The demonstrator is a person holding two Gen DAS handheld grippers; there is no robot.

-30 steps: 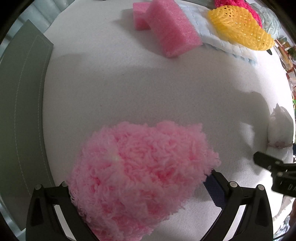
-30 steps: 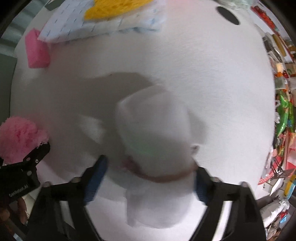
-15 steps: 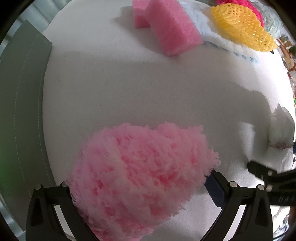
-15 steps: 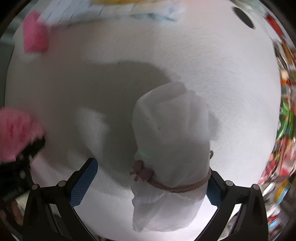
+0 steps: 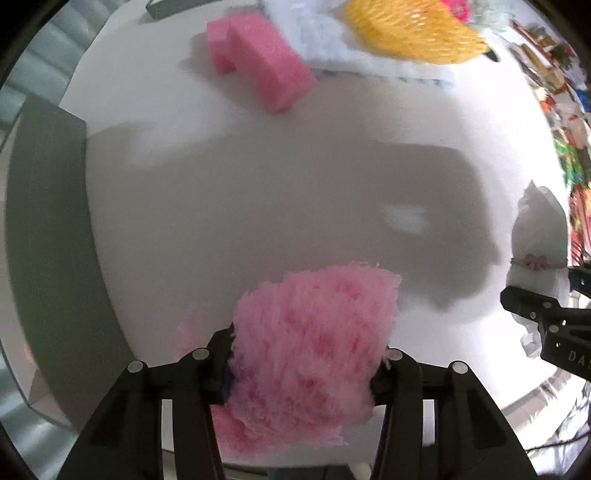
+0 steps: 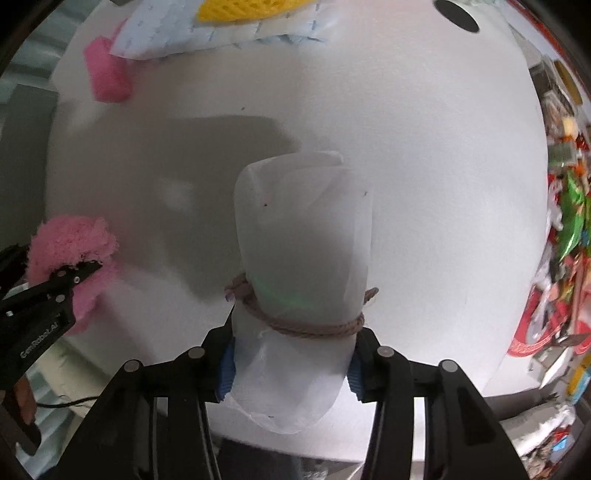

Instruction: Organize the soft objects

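My left gripper [image 5: 306, 363] is shut on a fluffy pink pom-pom [image 5: 314, 339] and holds it above the white table [image 5: 258, 184]. The pom-pom also shows at the left of the right wrist view [image 6: 70, 243]. My right gripper [image 6: 290, 363] is shut on a white cloth pouch [image 6: 303, 236] tied with a tan cord, gripping below the cord. The pouch shows at the right edge of the left wrist view [image 5: 539, 236]. At the far side lie a pink foam block [image 5: 266, 70], a yellow mesh piece [image 5: 410, 33] and a pale blue quilted pad [image 6: 207, 33].
A grey mat [image 5: 48, 240] lies along the table's left edge. A black round hole [image 6: 456, 14] is in the table at the far right. Colourful clutter [image 6: 565, 229] fills the area beyond the right edge.
Both grippers have closed, the left on the pink pom-pom and the right on the white pouch. Both objects are now lifted and pulled back toward the near table edge.
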